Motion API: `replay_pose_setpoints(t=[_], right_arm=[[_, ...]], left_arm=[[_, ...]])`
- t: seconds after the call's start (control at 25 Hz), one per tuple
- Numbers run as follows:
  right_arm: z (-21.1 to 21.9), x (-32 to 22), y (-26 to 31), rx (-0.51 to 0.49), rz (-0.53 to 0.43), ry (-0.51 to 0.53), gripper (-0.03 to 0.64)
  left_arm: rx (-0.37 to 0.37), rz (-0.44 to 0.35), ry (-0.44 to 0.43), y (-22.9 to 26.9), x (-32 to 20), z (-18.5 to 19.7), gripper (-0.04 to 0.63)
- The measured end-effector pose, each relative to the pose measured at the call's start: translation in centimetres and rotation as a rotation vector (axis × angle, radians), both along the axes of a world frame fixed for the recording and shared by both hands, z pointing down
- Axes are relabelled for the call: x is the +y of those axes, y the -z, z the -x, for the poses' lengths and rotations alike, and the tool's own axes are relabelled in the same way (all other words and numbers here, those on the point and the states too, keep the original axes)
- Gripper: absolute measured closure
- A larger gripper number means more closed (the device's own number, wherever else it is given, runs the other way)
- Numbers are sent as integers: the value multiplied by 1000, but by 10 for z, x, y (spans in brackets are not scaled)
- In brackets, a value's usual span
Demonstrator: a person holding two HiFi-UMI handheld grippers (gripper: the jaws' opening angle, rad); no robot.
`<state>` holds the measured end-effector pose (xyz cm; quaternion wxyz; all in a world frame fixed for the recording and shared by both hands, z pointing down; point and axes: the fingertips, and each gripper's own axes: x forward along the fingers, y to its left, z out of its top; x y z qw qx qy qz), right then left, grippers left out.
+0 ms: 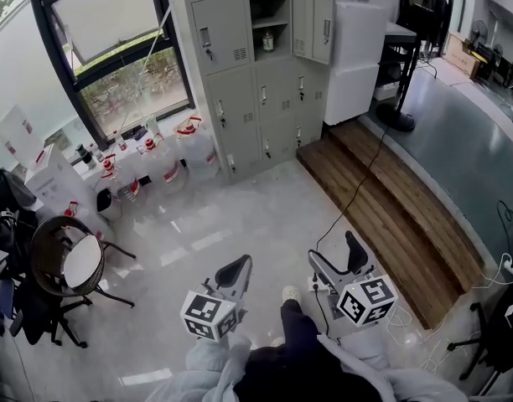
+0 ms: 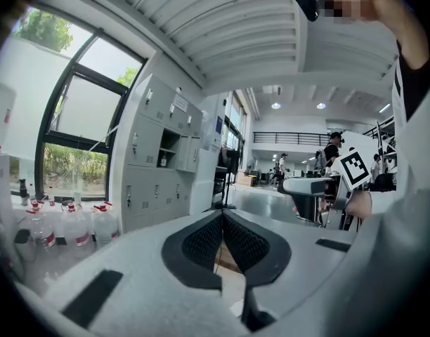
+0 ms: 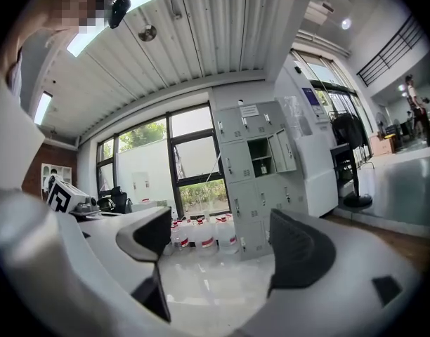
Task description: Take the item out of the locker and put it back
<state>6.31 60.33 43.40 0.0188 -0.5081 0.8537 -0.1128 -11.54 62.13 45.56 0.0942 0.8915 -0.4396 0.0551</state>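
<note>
Both grippers are well short of the locker [image 1: 240, 82], out over open floor. The item [image 1: 268, 40], a small bottle as far as we can tell, stands in the locker's one open upper compartment, whose door [image 1: 311, 25] hangs out just to its right. The left gripper [image 1: 235, 270] has its fingers [image 2: 201, 244] pressed together with nothing between them. The right gripper [image 1: 340, 262] has its fingers [image 3: 299, 248] spread wide and empty. Risks we see: a cable [image 1: 361, 182] trails across the floor and the wooden step [image 1: 382, 199] at the locker's right foot, and could catch a shoe on the approach. Water jugs [image 1: 189, 145] crowd the locker's left foot. A wide right gripper entering the compartment could clip the door or tip the item. The left would have to open before it could help.
</note>
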Motion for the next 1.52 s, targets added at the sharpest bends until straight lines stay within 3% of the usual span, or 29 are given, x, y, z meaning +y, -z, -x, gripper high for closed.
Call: replay_pose_setpoints(t=[0.36,0.92,1.52], right_arm=[[5,-76,-7,-23,25,41,196],[-16,-215,-12,-21,42,74,197],[-34,-323,-17,-19,41,120,197]], left_arm=[[6,5,49,-1,-74,10,588],[5,20,50,-8,-212,-13,588],[9,20,97,-15,-316,-25,588]])
